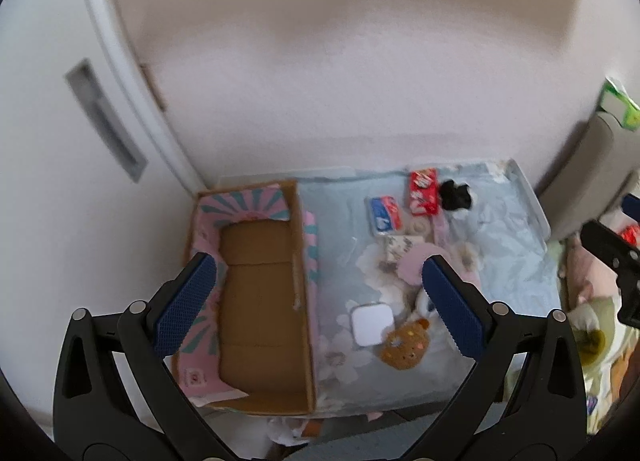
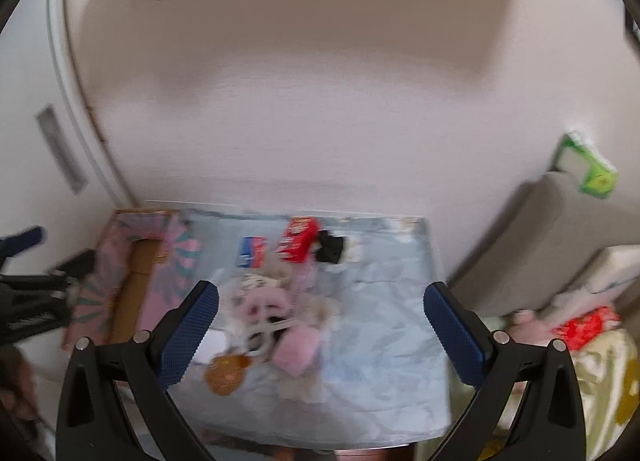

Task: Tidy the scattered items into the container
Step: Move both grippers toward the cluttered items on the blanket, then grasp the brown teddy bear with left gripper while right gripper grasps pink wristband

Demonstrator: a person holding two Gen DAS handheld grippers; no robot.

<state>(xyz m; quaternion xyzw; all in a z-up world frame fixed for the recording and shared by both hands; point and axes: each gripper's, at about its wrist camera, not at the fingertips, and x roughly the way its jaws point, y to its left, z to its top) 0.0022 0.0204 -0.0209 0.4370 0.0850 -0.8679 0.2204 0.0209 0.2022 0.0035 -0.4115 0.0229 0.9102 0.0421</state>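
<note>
— What's closest to you?

— Both of my tools, hanging above the table. My left gripper [image 1: 316,301] is spread wide with nothing between its blue pads, and so is my right gripper [image 2: 322,331]. Neither touches anything.

— Where's the container?

— Under my left tool: a cardboard box [image 1: 260,301] with pink patterned flaps, lying open at the left end of the table, close to the white wall. Its brown floor is bare.

— And the scattered things?

— All to the right of the box, on the pale blue flowered cloth [image 1: 508,261]. Nearest is a white square pad [image 1: 371,323], touching a brown cookie-shaped toy [image 1: 405,347]. Farther back lie a blue packet [image 1: 385,215], a red packet [image 1: 423,191] just beside it, and a black clump [image 1: 455,193] next to that. Between them sits a jumble of pink and white bits; the right view is blurred, so I think there are white scissors [image 2: 266,335] and a pink fuzzy thing [image 2: 298,353], but I can't be sure.

— Room to move?

— The right half of the cloth is bare. The wall hems the far edge, and a grey cushion [image 2: 540,245] stands off the right edge with a green packet [image 2: 588,165] on top.
</note>
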